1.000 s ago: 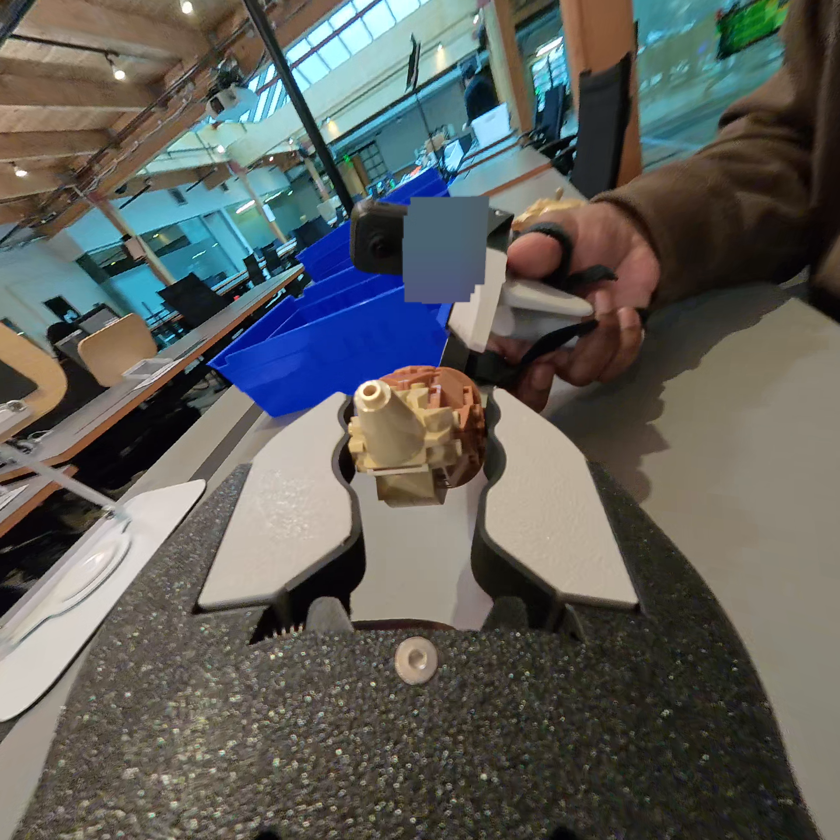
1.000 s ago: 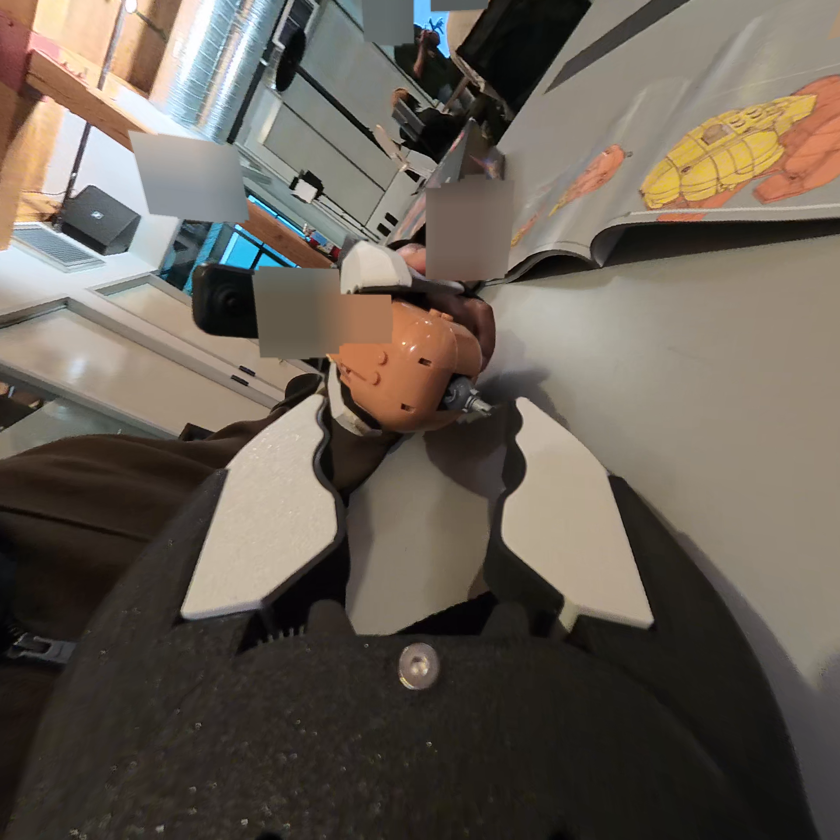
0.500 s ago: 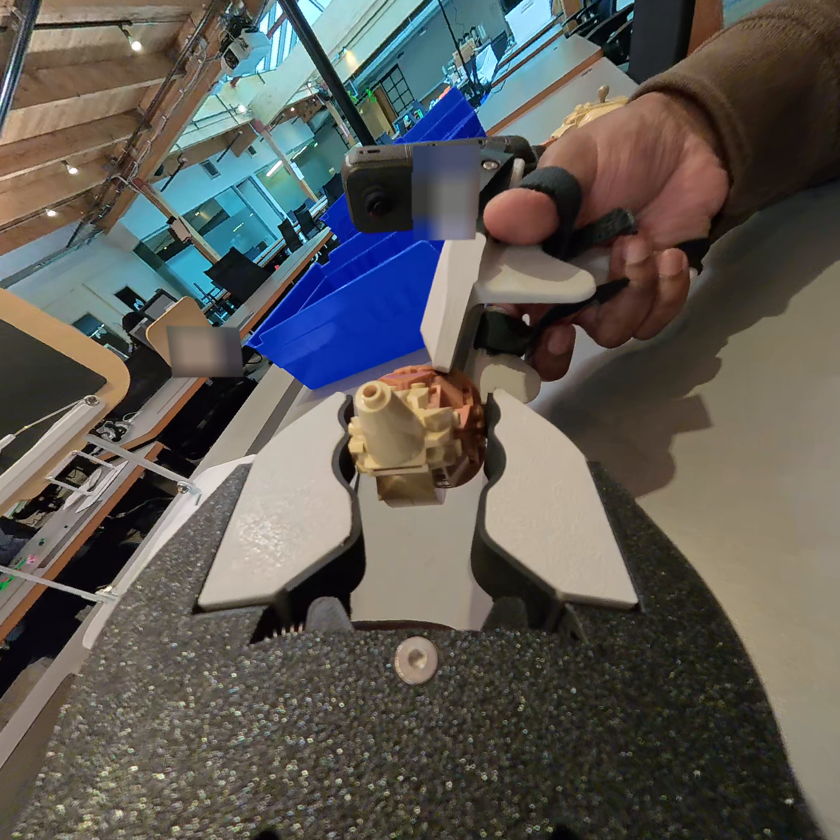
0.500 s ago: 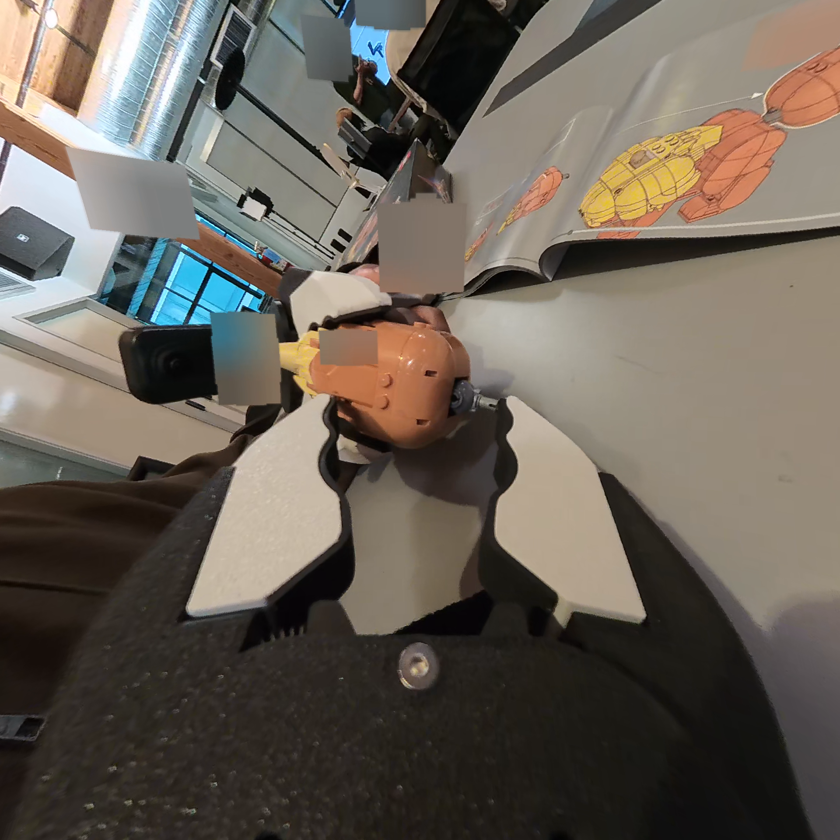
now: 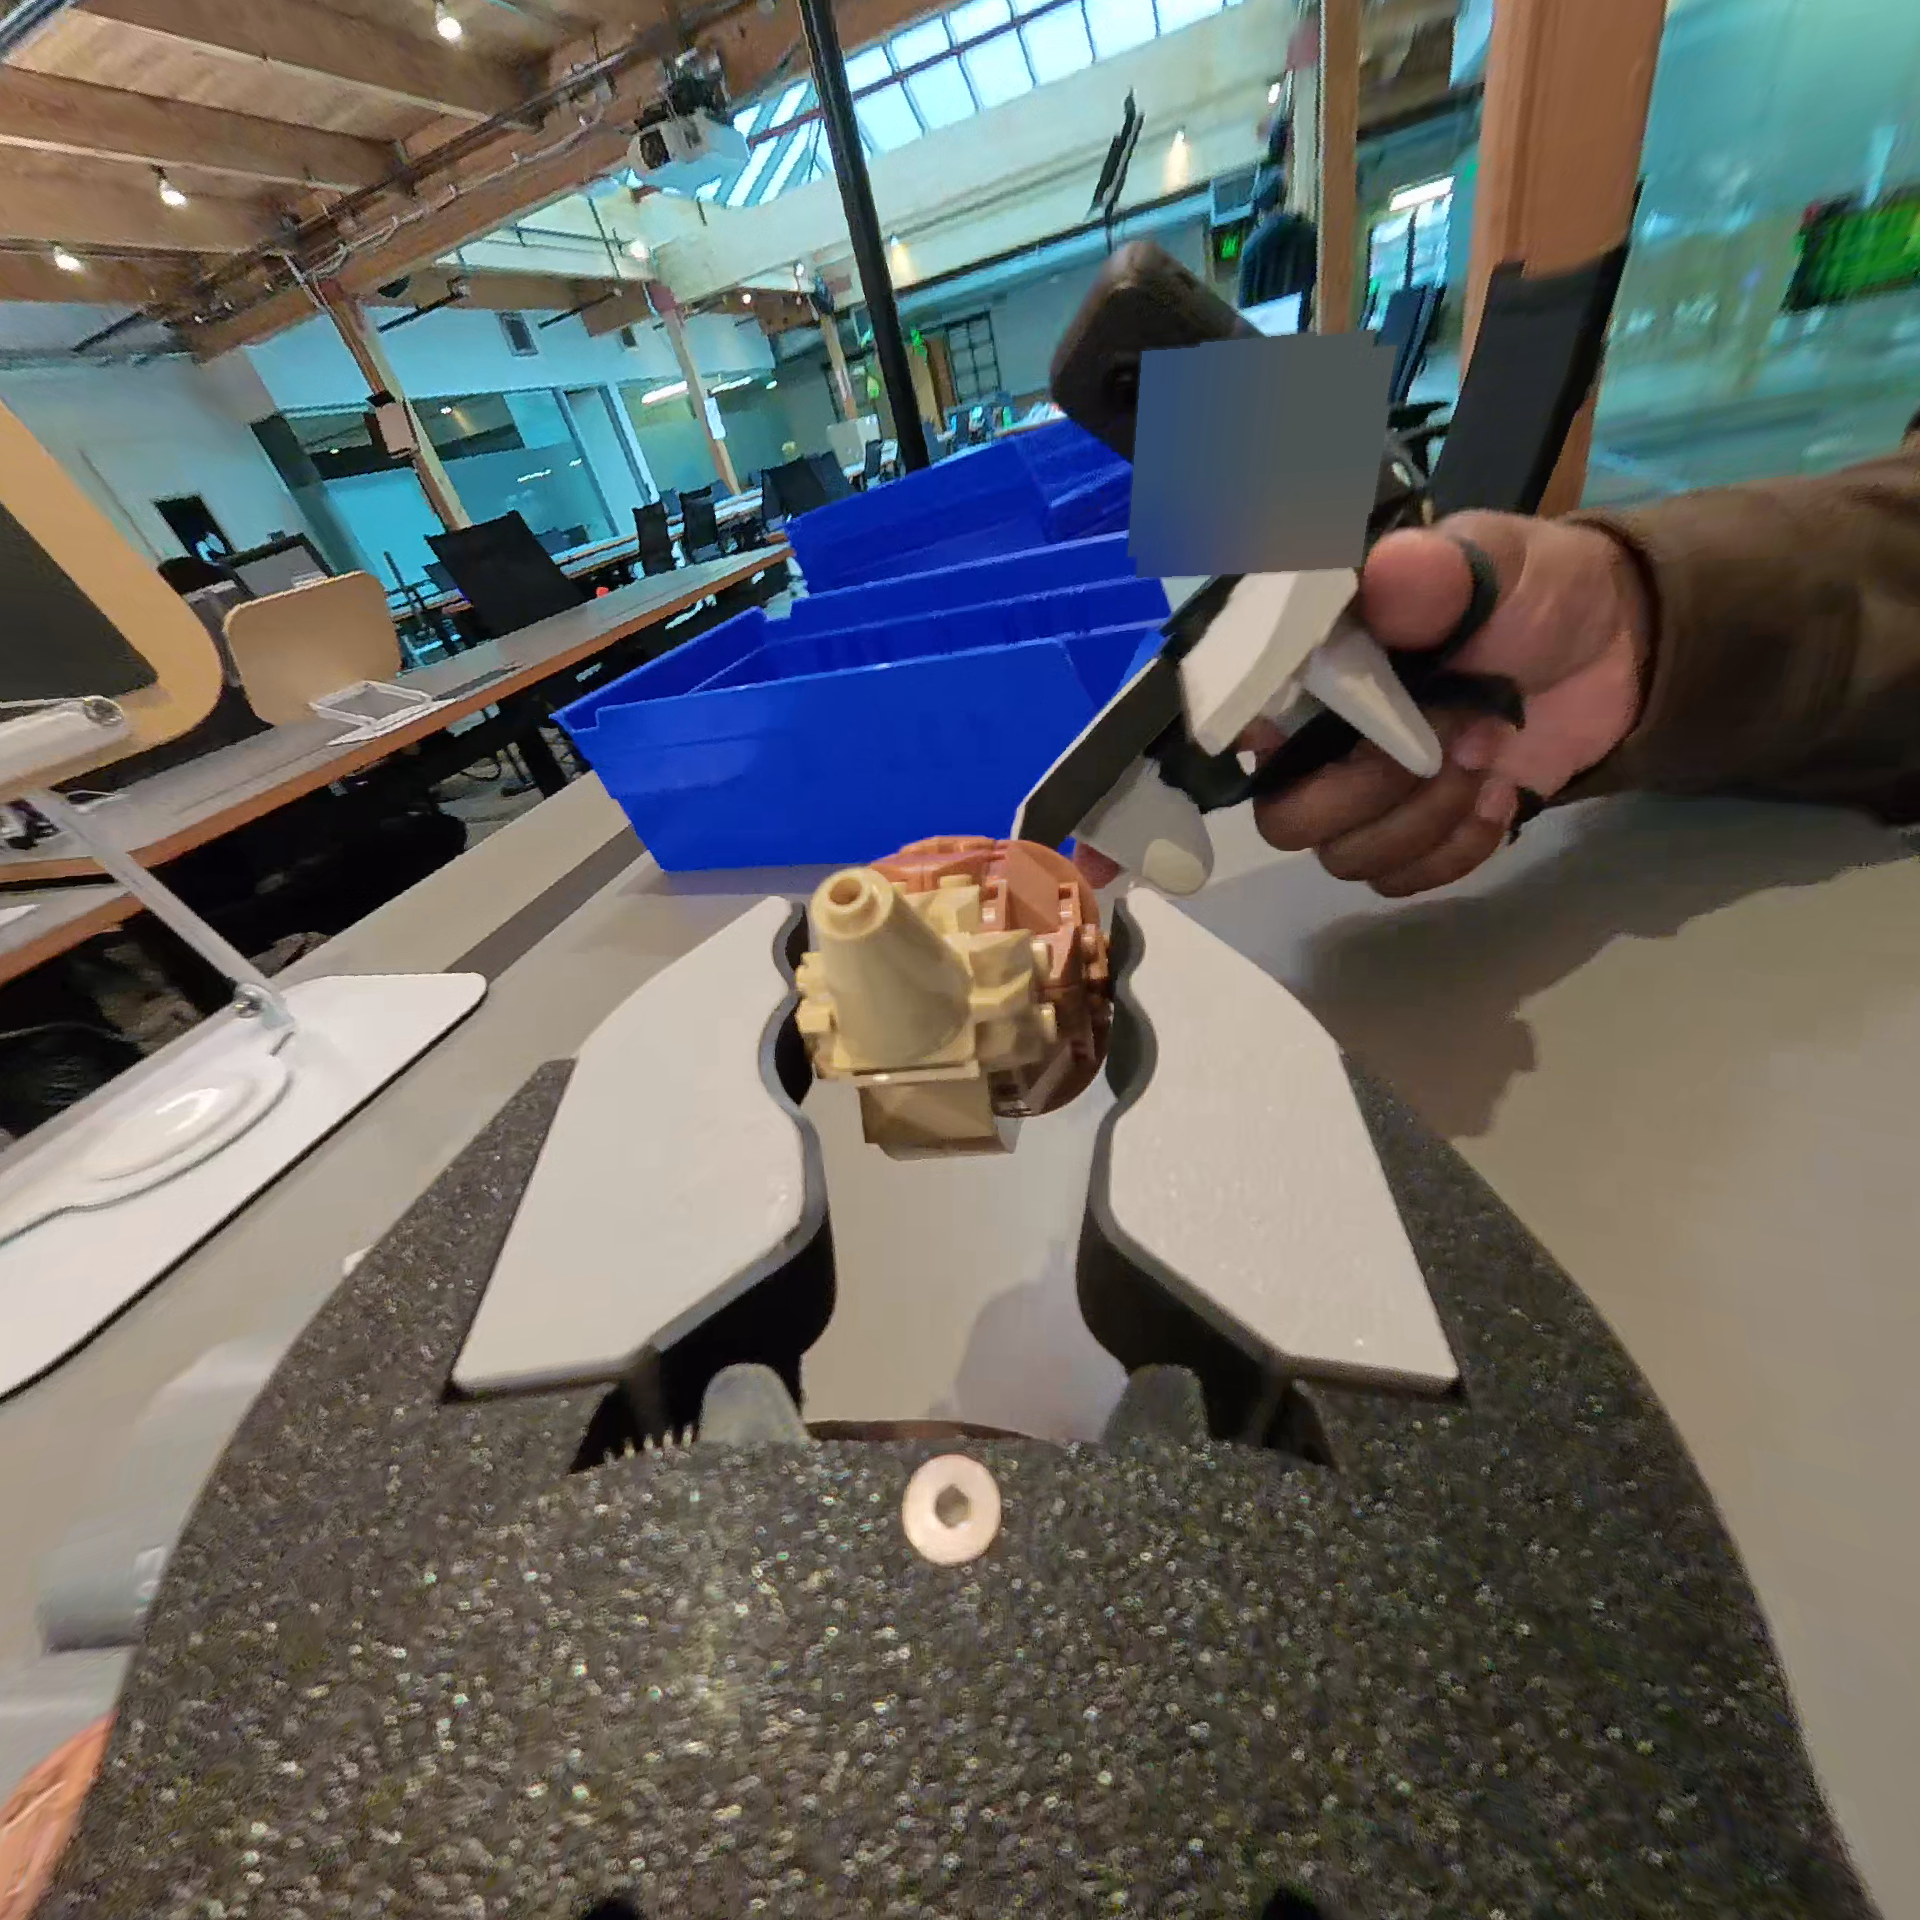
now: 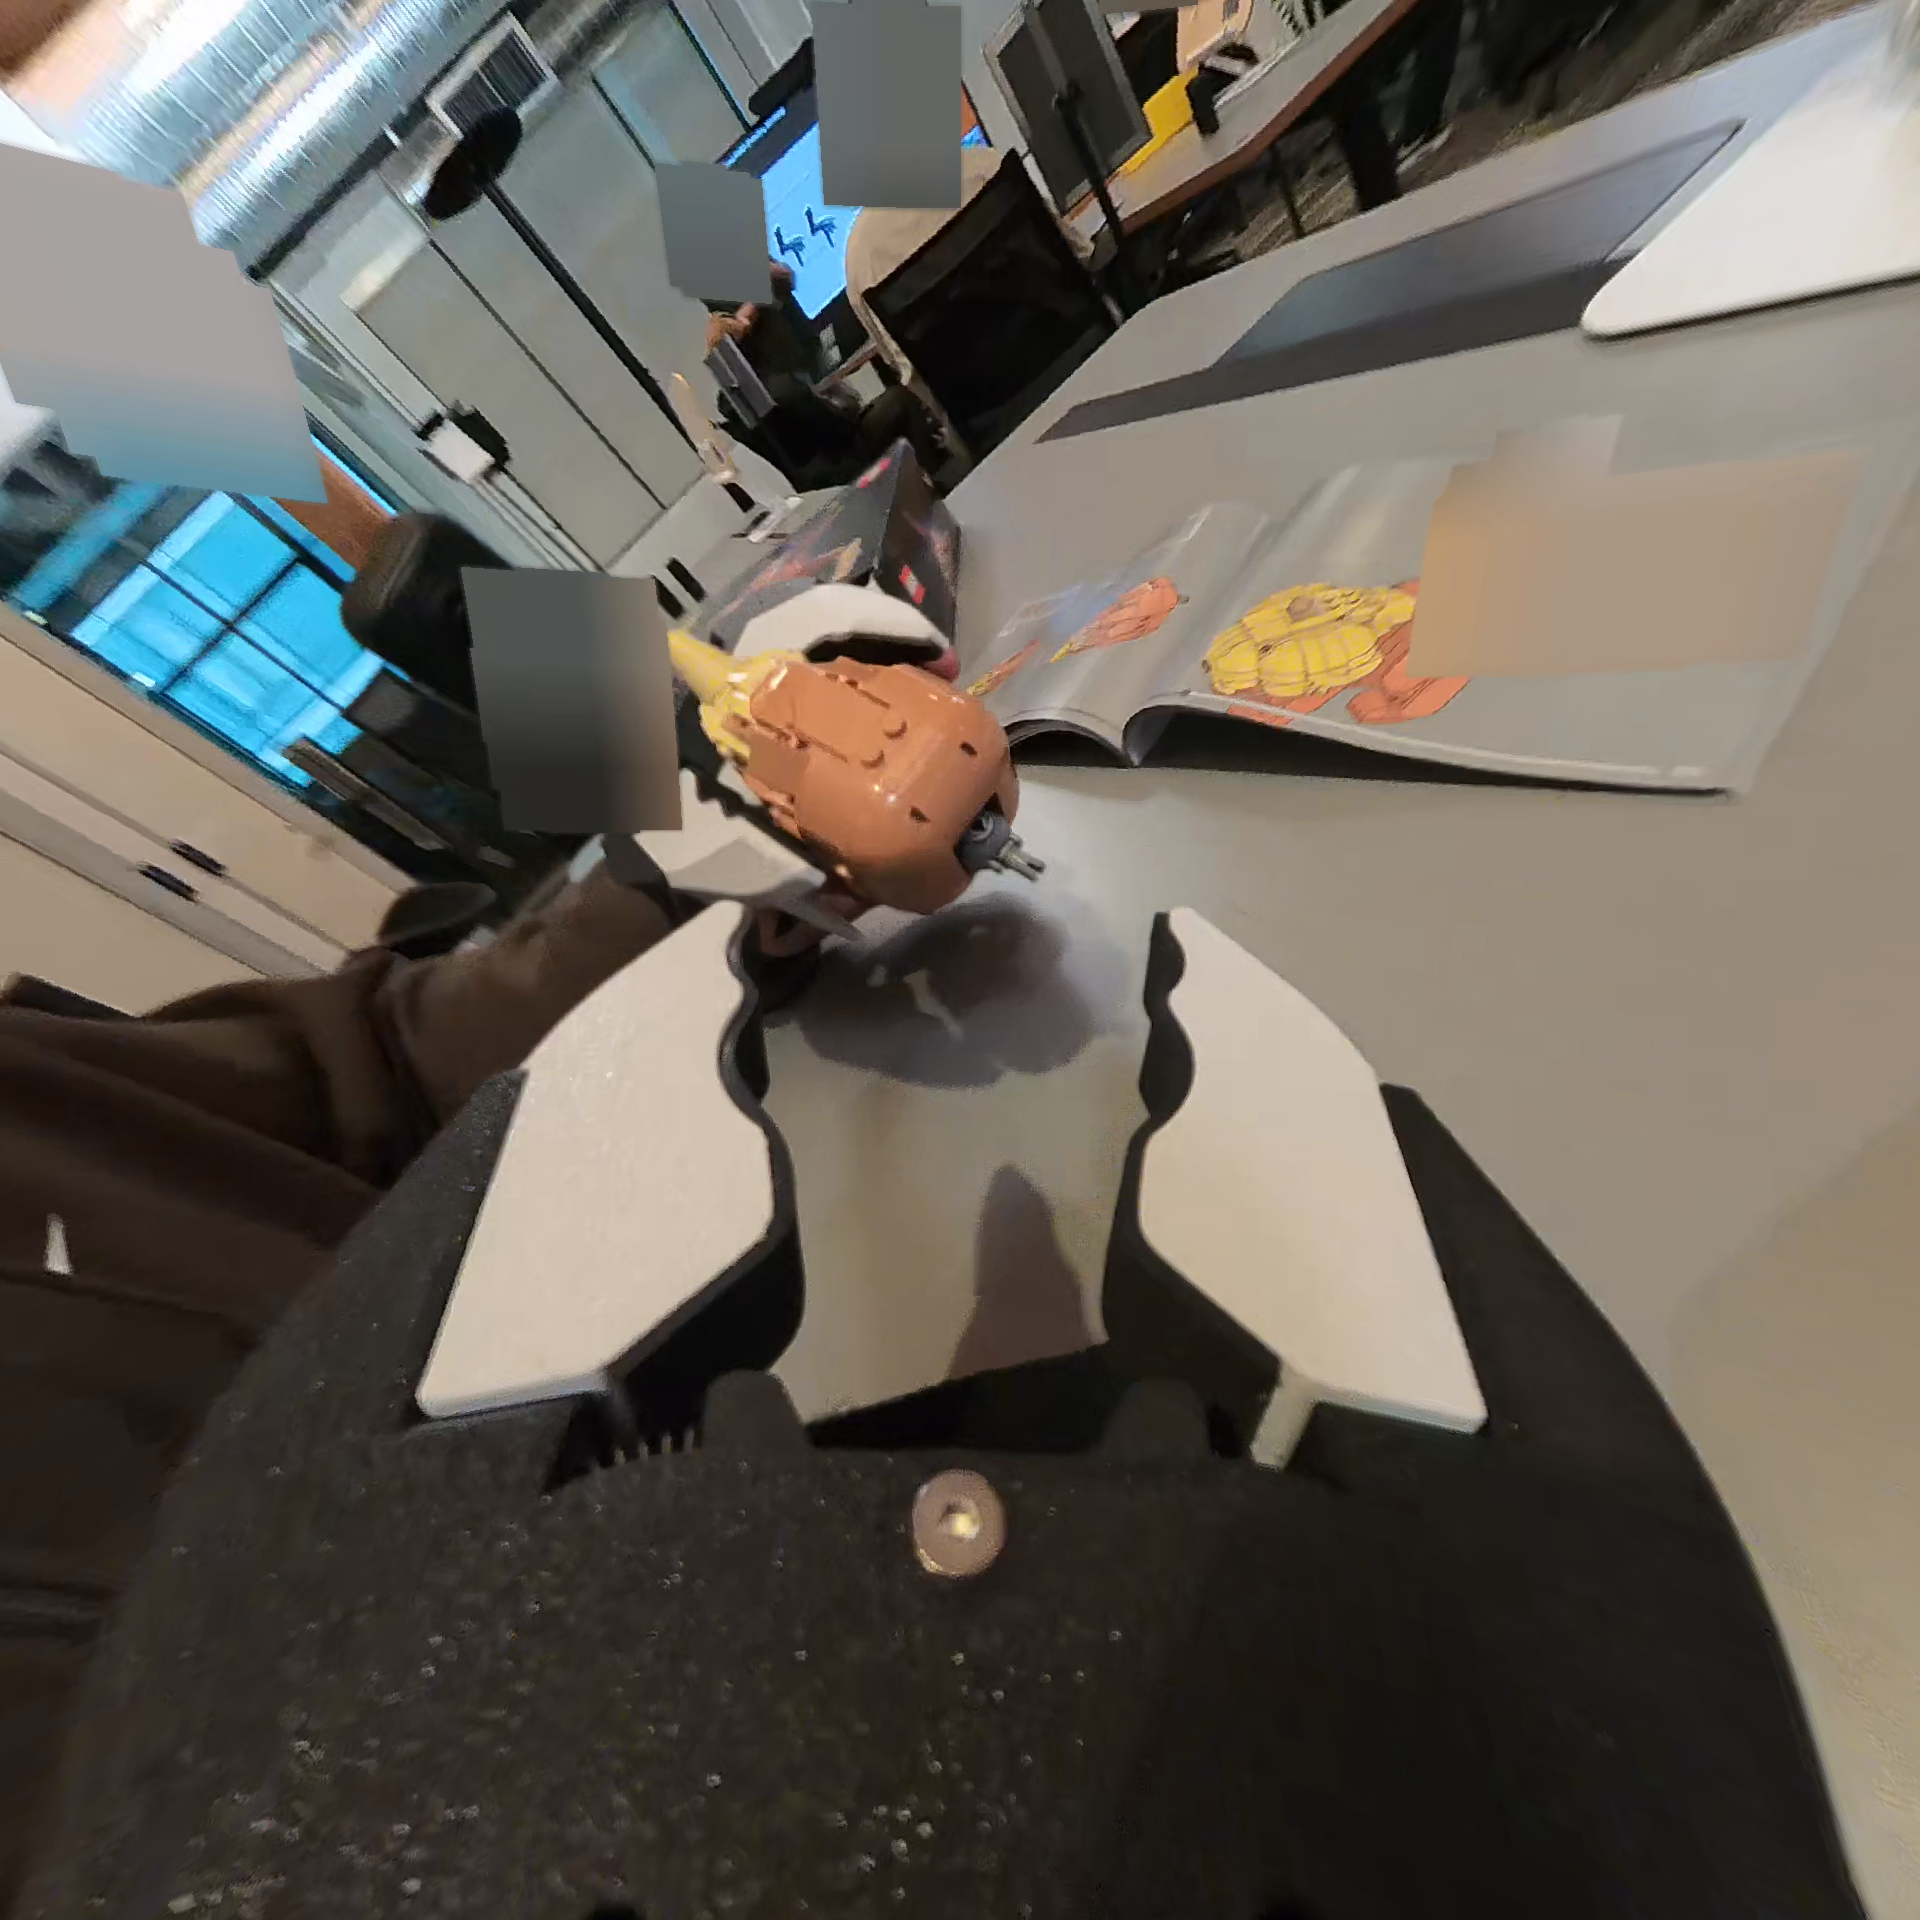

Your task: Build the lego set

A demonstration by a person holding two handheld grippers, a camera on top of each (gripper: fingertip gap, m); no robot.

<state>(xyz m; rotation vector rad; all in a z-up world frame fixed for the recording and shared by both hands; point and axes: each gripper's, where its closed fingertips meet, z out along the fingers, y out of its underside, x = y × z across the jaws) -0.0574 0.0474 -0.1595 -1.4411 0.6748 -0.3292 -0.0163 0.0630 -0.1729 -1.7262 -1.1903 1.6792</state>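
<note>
Our right gripper (image 6: 951, 935) has backed away from the model (image 5: 961, 997): half a second ago its jaws bracketed the brown shell and the grey pin, and now they stand open and empty over bare surface (image 6: 1455, 987), with the model ahead and to the left, clear of both tips. In the left view the right gripper (image 5: 1117, 842) has swung off to the right, its tips still near the model's far side. We read this as the right side letting go after a press or a check, so the next piece probably has to be fetched. Our left gripper (image 5: 951, 966) keeps its jaws closed on the model, holding it above the surface. Its long axis runs roughly along the left gripper's line of sight, slightly tilted: the tan cone points back at that camera and up-left, the rounded brown end with the pin points away, toward the open booklet (image 6: 1351, 665). Blue bins (image 5: 862, 727) sit beyond.
</note>
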